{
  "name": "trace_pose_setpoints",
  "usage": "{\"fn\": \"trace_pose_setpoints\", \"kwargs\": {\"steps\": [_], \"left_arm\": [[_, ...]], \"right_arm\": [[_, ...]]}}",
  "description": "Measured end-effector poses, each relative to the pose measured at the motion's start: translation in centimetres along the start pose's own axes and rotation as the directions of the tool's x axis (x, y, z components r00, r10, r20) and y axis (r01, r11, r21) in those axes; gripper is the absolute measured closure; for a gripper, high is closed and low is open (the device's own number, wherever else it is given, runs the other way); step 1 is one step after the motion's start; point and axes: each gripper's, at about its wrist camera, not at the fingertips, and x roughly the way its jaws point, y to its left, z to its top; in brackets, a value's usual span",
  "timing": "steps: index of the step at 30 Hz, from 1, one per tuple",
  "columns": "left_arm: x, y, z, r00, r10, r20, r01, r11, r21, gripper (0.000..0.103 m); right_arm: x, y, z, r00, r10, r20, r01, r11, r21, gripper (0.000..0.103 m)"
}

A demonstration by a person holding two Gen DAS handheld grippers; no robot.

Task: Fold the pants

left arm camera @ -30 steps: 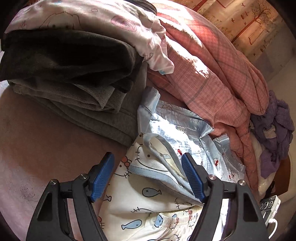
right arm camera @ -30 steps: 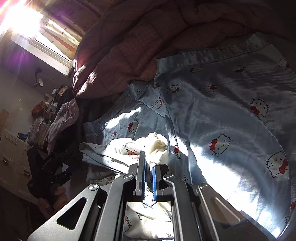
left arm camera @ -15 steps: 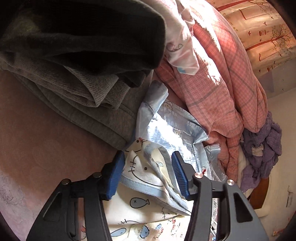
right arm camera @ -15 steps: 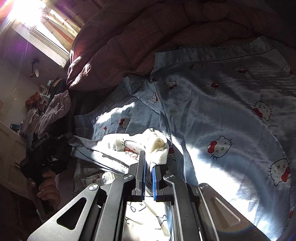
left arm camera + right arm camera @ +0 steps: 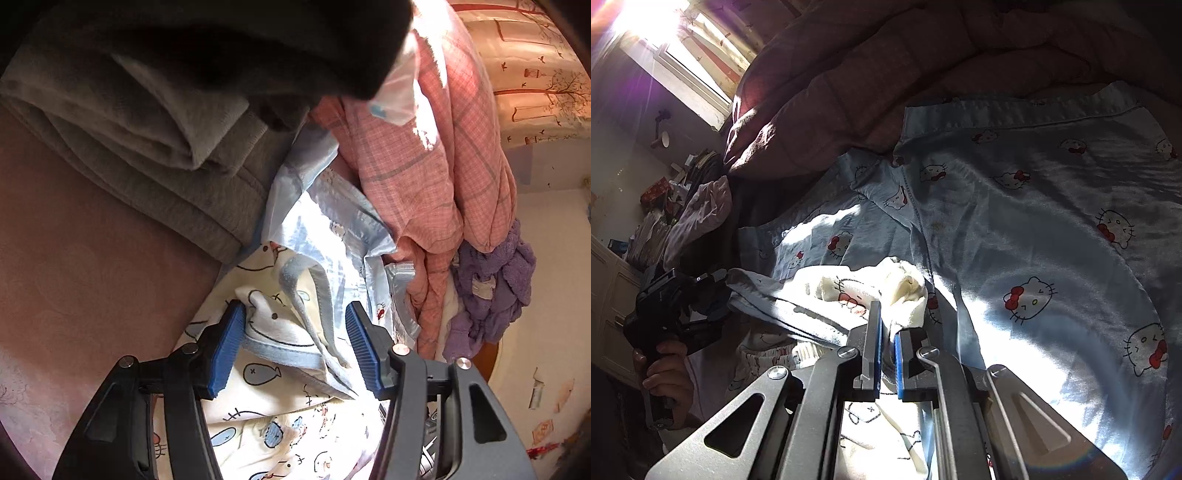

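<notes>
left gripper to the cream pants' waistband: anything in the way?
Nothing visible. The left gripper already straddles the cream pants waistband, pads apart after closing in. The grey folded stack sits behind, clear.

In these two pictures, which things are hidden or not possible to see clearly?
- Left wrist view: the left gripper and frame edge hide the lower cream pants.
- Right wrist view: the right gripper hides its grip on the cream pants.
- Right wrist view: window glare blurs the shelf clutter.
- Left wrist view: the dark garment is in shadow.
</notes>
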Motion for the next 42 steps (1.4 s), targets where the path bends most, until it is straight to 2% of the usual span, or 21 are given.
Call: {"fn": "trace_pose_setpoints", "kwargs": {"steps": [2,5,9,11,12,13,14,16,18,22,26,32,37,42], "left_arm": [[0.0,0.7,0.2,1.000,-0.019,0.018,0.020,0.998,-0.059,0.050],[0.0,0.0,0.9,0.999,-0.011,0.032,0.012,0.999,-0.036,0.046],[0.6,-0.3,1.7,0.999,0.050,0.021,-0.049,0.998,-0.044,0.044],[0.8,-0.4,1.7,0.997,0.077,0.014,-0.077,0.996,-0.035,0.047],[0.9,-0.5,1.7,0.996,0.087,0.008,-0.087,0.996,-0.029,0.058],[0.9,-0.6,1.6,0.996,0.094,-0.001,-0.094,0.995,-0.017,0.085],[1.0,-0.7,1.6,0.995,0.100,-0.016,-0.100,0.995,0.005,0.098],[0.8,-1.1,1.2,0.995,0.102,-0.018,-0.101,0.994,0.049,0.098],[-0.1,-1.5,0.7,0.992,0.122,0.024,-0.124,0.988,0.092,0.098],[-1.7,-2.2,-0.2,0.992,0.117,0.045,-0.123,0.978,0.169,0.098],[-3.7,-2.6,-0.4,0.997,0.073,0.038,-0.079,0.978,0.193,0.098],[-6.0,-3.2,-0.8,1.000,0.014,0.000,-0.014,0.975,0.220,0.098],[-7.4,-2.6,-2.6,0.999,0.011,-0.044,0.000,0.972,0.235,0.098],[-8.6,-2.1,-5.6,0.996,0.006,-0.086,0.017,0.964,0.266,0.098]], "right_arm": [[0.2,0.0,-0.1,1.000,-0.005,-0.001,0.005,1.000,-0.001,0.098],[0.3,0.1,-0.1,1.000,-0.013,-0.002,0.013,1.000,-0.014,0.098],[0.4,0.1,-0.1,1.000,-0.017,-0.002,0.017,1.000,-0.019,0.098],[0.6,0.0,-0.1,1.000,-0.018,-0.006,0.018,1.000,-0.017,0.098],[0.7,0.0,-0.1,1.000,-0.019,-0.006,0.019,1.000,-0.018,0.098],[0.7,0.0,-0.1,1.000,-0.021,-0.007,0.021,1.000,-0.019,0.098],[0.8,0.0,-0.1,1.000,-0.024,-0.008,0.023,0.999,-0.022,0.098],[0.8,0.0,-0.1,1.000,-0.025,-0.008,0.025,0.999,-0.025,0.098],[0.7,0.1,-0.1,1.000,-0.025,-0.005,0.025,0.999,-0.030,0.098],[-0.4,0.4,0.1,1.000,0.014,0.022,-0.013,0.999,-0.047,0.098],[-2.2,1.0,0.5,0.993,0.095,0.066,-0.090,0.992,-0.084,0.098],[-5.2,2.4,0.8,0.971,0.210,0.119,-0.193,0.972,-0.134,0.098],[-6.5,3.0,1.0,0.963,0.260,0.070,-0.251,0.960,-0.123,0.098],[-7.5,2.7,0.0,0.974,0.224,0.039,-0.216,0.964,-0.154,0.098]]}}
